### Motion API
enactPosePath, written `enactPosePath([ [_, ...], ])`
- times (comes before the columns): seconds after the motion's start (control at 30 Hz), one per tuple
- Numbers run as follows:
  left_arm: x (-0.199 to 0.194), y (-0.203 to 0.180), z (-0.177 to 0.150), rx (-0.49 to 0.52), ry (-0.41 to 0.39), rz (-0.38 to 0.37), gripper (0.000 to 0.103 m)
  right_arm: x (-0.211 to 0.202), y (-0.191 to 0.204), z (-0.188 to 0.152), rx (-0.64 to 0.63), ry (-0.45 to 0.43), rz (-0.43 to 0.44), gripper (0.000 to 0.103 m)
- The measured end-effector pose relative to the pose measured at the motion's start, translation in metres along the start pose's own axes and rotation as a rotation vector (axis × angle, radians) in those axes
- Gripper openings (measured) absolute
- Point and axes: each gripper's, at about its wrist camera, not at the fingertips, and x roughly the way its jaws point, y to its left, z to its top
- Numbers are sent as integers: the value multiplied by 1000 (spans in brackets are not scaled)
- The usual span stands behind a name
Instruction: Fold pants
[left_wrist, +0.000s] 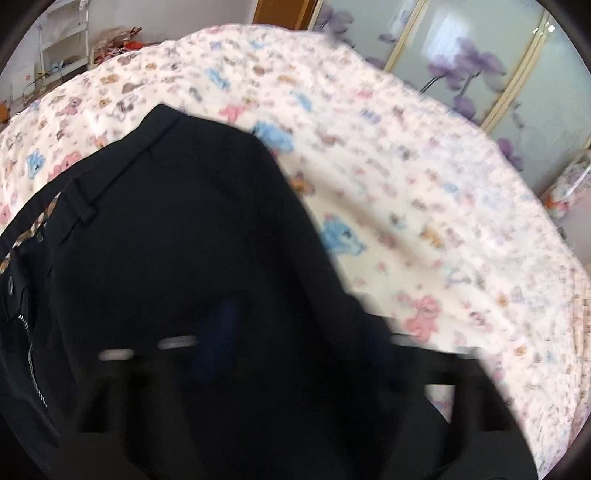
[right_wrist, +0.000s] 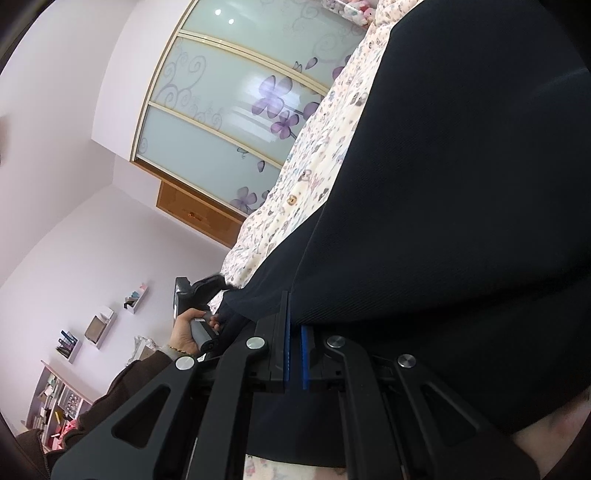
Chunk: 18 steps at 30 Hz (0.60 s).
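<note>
Black pants (left_wrist: 177, 229) lie on the bed, waistband, belt loops and zipper toward the left of the left wrist view. My left gripper (left_wrist: 288, 354) is a dark blur low in that view. The black cloth covers its fingers, and only a blurred blue pad (left_wrist: 221, 332) shows. Its jaws cannot be made out. In the right wrist view the pants (right_wrist: 461, 184) fill the right side. My right gripper (right_wrist: 294, 326) is shut on a fold of them, blue pads nearly together. A hand (right_wrist: 184, 332) holds the left gripper (right_wrist: 201, 291) at the pants' far edge.
A bedspread (left_wrist: 388, 192) printed with small pastel animals covers the bed. Sliding wardrobe doors (right_wrist: 229, 110) with purple flowers stand beyond it, beside a wooden door (right_wrist: 192, 210). White shelves (left_wrist: 62, 40) and wall boxes (right_wrist: 99, 326) line the pale walls.
</note>
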Motion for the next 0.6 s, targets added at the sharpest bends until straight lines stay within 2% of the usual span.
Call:
enactPosePath([
  [0.03, -6, 7, -1, -37, 0, -69, 8, -1, -1, 1, 1, 0, 2, 4],
  [0.1, -22, 22, -7, -78, -32, -96, 7, 4, 6, 4, -1, -5, 3, 4],
  [0.23, -82, 43, -27, -67, -128, -130, 0, 8, 14, 1, -19, -23, 8, 4],
  [0.33, -144, 67, -47, -42, -244, -150, 0, 1, 21, 5, -53, -32, 8, 4],
  [0.37, -175, 79, -58, -25, -305, -158, 0, 0, 24, 5, -67, -32, 2, 4],
  [0.43, -202, 86, -67, 9, -374, -129, 0, -2, 27, 5, -85, -28, -17, 4],
  [0.47, -214, 95, -70, 20, -371, -131, 0, -2, 28, 4, -90, -30, -26, 4],
  [0.53, -217, 106, -70, -10, -283, -183, 0, -3, 31, 1, -100, -35, -32, 4],
  [0.6, -201, 108, -62, -56, -155, -267, 14, -6, 33, 0, -107, -43, -22, 4],
])
